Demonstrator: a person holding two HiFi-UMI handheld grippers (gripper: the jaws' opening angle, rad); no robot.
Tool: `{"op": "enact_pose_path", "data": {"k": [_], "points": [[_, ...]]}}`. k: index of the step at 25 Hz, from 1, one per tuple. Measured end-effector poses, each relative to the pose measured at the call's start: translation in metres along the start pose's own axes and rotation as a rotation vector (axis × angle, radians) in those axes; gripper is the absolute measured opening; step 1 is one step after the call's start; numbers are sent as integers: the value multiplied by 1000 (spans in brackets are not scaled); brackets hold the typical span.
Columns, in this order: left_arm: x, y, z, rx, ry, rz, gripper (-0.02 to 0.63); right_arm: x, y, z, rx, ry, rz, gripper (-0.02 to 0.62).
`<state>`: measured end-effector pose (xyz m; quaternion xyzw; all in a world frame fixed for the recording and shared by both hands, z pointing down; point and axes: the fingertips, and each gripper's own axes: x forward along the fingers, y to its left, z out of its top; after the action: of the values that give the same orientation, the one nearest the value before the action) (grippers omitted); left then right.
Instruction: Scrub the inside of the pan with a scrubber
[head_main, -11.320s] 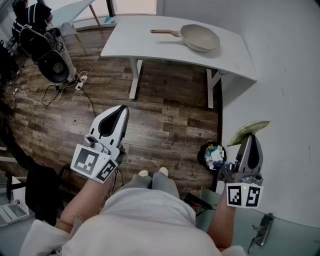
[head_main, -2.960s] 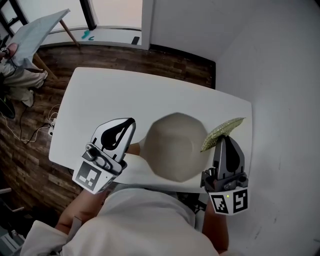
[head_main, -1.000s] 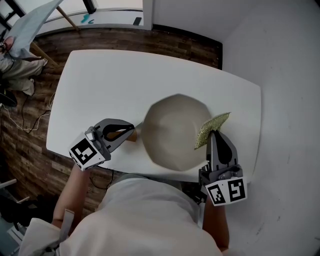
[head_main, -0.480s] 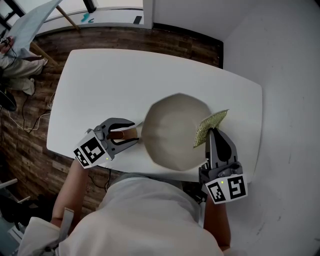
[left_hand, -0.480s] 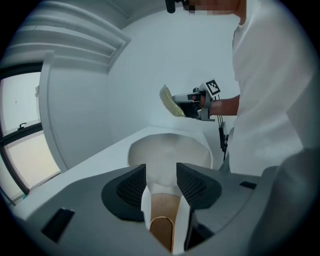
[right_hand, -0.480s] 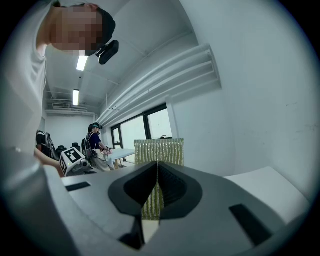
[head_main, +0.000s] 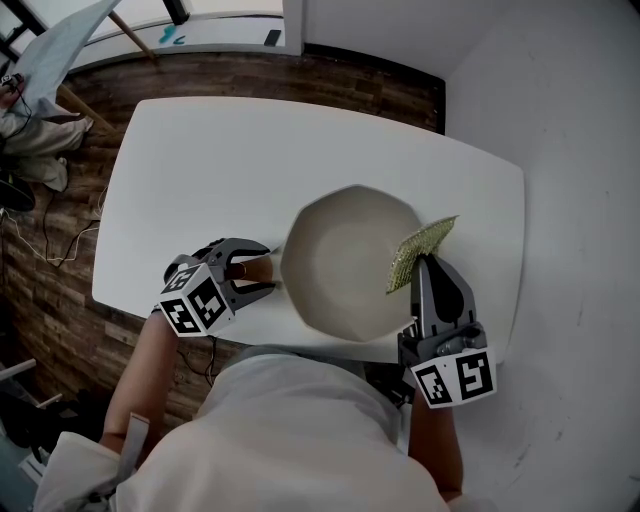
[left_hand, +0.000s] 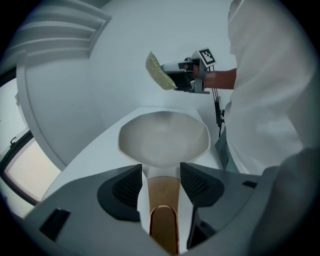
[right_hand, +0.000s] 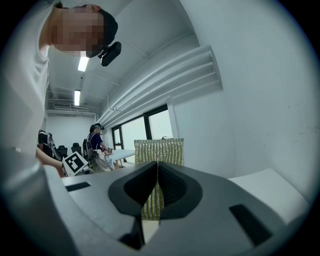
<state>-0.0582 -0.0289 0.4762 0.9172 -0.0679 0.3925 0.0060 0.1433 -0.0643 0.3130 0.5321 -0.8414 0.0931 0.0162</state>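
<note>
The left tongs (head_main: 262, 268) are spread, their jaws having just been opening. The pan's wooden handle (head_main: 254, 270) lies between them. In the left gripper view a gap shows on either side of the handle (left_hand: 163, 192), so the ridged pads (left_hand: 128, 186) do not press it.

The pale pan (head_main: 350, 262) sits on the white bench (head_main: 200, 170) near its front edge, its handle pointing to 9 o'clock toward the left tongs.

The right tongs (head_main: 425, 262) are pressed together, pinching the lower part of the green-gold scrubber (head_main: 420, 248). The right gripper view shows the jaws closed on the mesh sheet (right_hand: 160, 150), which stands up above them. In the head view the scrubber shows over the pan's rim at about 3 o'clock, with the right tongs reaching in from 5 o'clock. Whether it touches the rim cannot be told.
</note>
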Motion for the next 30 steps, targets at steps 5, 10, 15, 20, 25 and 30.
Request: {"op": "enact_pose_path", "data": {"k": [5,10,15,20,25,30], "points": [[10,-4,-13,32,107,-11,258,-1,-1,1,1,-4,-3,23],[17,-2,-19,-8,135,-17,281,-1,-1,0,3,-3,-6,23],[17,-8,-23,-3,180,-71,296,-2,-1,1,2,-5,-5,23],[25,-8,-32,11,252,-80,305,0,-1,1,4,-5,-3,23],[35,-4,-35,-3,294,-80,316,1,-2,0,5,-5,-4,23],[41,-3,-48,47,378,-84,314,4,-2,0,7,-7,-7,23]]}}
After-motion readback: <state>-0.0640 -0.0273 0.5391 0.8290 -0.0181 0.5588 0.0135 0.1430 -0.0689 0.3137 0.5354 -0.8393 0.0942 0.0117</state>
